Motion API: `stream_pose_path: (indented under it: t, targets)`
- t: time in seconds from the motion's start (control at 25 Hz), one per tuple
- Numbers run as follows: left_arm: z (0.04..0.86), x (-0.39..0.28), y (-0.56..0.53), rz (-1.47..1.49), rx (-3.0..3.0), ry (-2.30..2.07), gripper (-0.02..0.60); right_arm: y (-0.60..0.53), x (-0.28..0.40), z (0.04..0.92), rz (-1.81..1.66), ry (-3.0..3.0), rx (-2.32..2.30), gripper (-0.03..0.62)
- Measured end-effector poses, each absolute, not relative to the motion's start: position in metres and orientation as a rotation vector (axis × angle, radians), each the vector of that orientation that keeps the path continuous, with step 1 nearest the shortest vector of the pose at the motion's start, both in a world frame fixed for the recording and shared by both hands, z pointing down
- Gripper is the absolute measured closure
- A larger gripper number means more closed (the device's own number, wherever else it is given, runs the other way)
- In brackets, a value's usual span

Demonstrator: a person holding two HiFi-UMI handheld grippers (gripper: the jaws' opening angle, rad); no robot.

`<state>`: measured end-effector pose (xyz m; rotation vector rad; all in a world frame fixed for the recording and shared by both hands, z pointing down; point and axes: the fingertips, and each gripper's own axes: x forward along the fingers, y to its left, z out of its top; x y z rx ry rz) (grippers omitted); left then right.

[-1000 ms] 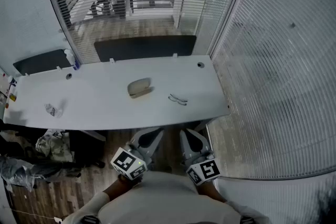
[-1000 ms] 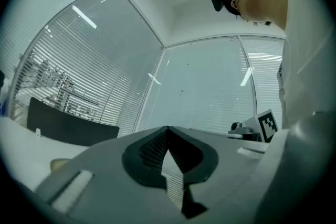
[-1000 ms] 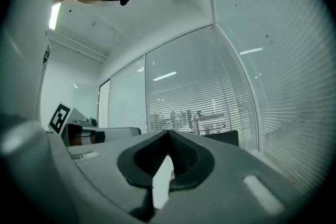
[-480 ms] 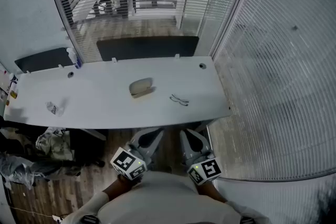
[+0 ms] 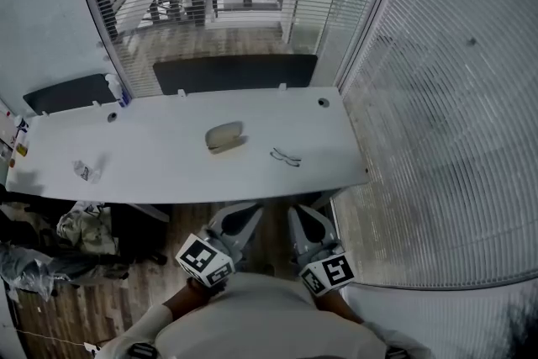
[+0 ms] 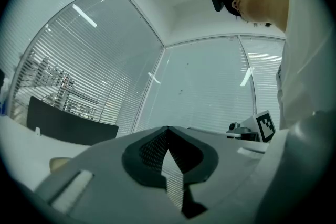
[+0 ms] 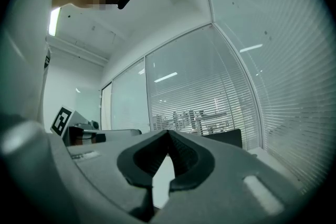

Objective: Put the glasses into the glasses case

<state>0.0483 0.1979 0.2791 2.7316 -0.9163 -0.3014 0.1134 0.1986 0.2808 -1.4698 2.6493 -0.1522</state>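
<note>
A: Glasses, thin and wire-framed [image 5: 286,157] – shifted at all?
B: No. They lie as before on the white worktop [image 5: 151,168], just right of the beige oval glasses case [image 5: 224,136]. The left gripper [image 6: 168,128] and right gripper [image 7: 168,132] wait short of it, jaws closed on nothing. The task looks unstarted.

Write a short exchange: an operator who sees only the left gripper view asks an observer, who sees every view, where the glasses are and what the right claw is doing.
Operator: I can't find the glasses in my view. Where are they?
Observer: The glasses lie on the white table, to the right of the glasses case in the head view and not touching it.
Operator: Is the right claw holding anything?
Observer: No. The right claw is shut with nothing between its jaws.
</note>
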Motion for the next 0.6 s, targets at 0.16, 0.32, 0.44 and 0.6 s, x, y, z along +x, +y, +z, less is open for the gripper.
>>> stream_pose_path:
  t: [0.16,0.32,0.44,0.6]
  targets:
    - [0.277,0.058,0.198,-0.294,2.728,-0.916,0.58,0.199,0.124,0.282,-0.155,2.64,-1.474,0.591]
    - [0.278,0.073,0.196,-0.291,2.729,-0.912,0.58,0.199,0.138,0.283,-0.167,2.631,-1.478,0.591]
    - [0.276,0.087,0.197,-0.287,2.727,-0.917,0.58,0.2,0.151,0.285,-0.179,2.632,-1.475,0.591]
    - [0.283,0.102,0.196,-0.292,2.732,-0.927,0.58,0.201,0.168,0.288,-0.182,2.636,-1.463,0.591]
